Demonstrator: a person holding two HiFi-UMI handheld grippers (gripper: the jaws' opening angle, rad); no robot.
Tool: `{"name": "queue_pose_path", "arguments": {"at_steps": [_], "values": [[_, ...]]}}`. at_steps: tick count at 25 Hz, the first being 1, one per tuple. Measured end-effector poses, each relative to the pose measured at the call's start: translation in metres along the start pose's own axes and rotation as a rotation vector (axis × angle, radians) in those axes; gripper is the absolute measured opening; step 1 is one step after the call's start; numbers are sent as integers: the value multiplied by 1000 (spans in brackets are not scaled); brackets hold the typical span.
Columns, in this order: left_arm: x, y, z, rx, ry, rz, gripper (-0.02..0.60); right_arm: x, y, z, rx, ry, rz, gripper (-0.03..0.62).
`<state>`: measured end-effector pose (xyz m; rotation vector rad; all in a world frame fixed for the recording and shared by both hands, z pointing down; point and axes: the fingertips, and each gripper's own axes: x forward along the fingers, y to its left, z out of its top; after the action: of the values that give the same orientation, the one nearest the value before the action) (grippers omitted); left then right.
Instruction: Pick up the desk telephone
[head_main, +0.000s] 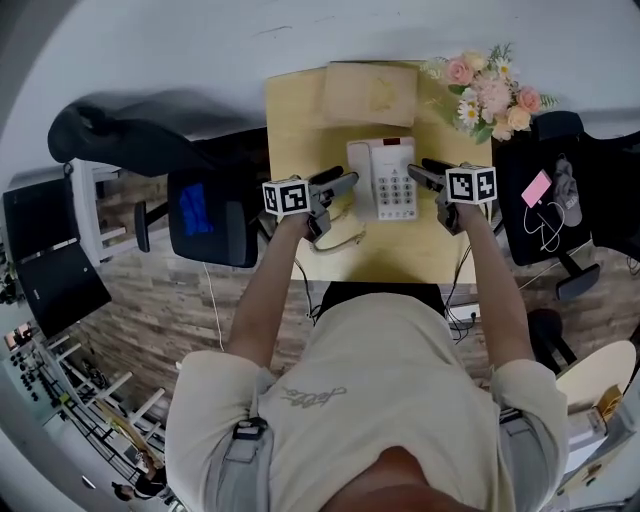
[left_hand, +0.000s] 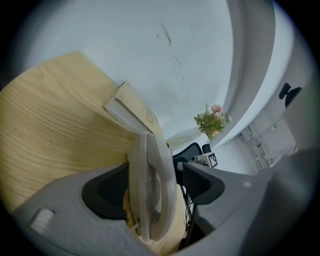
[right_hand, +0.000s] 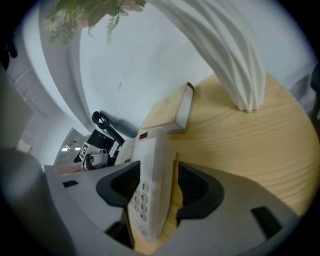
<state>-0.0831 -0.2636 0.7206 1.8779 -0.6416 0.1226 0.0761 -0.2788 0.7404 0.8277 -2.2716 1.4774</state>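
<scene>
Telephone (head_main: 382, 178) on desk (head_main: 295, 110): left tool (head_main: 342, 183) and right tool (head_main: 420, 173) gape astride its sides, gripping nothing; uneven closing could dislodge the handset (left_hand: 152, 190).

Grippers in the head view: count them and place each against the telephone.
2. The left gripper straddles the telephone at its handset edge, the right gripper at its keypad edge; jaws open on both.
</scene>
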Motion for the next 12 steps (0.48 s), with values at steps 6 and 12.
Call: {"name": "queue_pose_path", "arguments": {"at_steps": [6, 12], "values": [[16, -4, -10, -45, 91, -94, 331, 18, -5, -5, 63, 63, 67, 221], [29, -3, -15, -81, 150, -150, 350, 29, 1, -9, 131, 113, 177, 221]]}}
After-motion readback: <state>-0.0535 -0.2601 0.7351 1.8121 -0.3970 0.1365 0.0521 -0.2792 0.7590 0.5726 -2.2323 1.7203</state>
